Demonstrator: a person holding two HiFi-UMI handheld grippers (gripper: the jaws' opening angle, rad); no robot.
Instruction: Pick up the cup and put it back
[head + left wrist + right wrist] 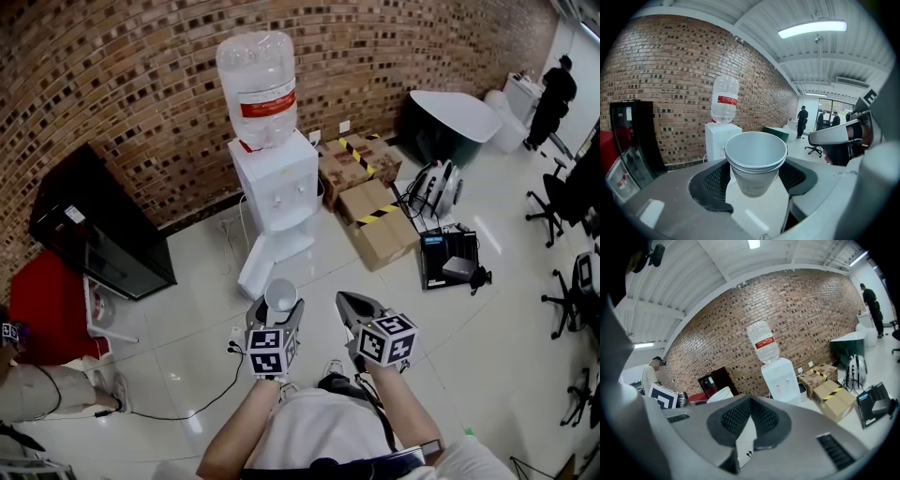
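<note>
A white paper cup (281, 295), nested in a second one, stands upright between the jaws of my left gripper (280, 307), which is shut on it in mid-air above the floor. In the left gripper view the cup (756, 161) fills the middle, with the black pads (710, 185) pressed on its two sides. My right gripper (354, 302) hangs just right of the left one, shut with nothing in it. In the right gripper view its jaws (750, 414) meet at their tips, and the cup's rim (719, 394) shows at the left.
A white water dispenser (277, 187) with a big bottle stands ahead against the brick wall. Cardboard boxes (375, 220) lie to its right, a black cabinet (98, 225) to its left. A person (553, 94) stands far right near office chairs (548, 202).
</note>
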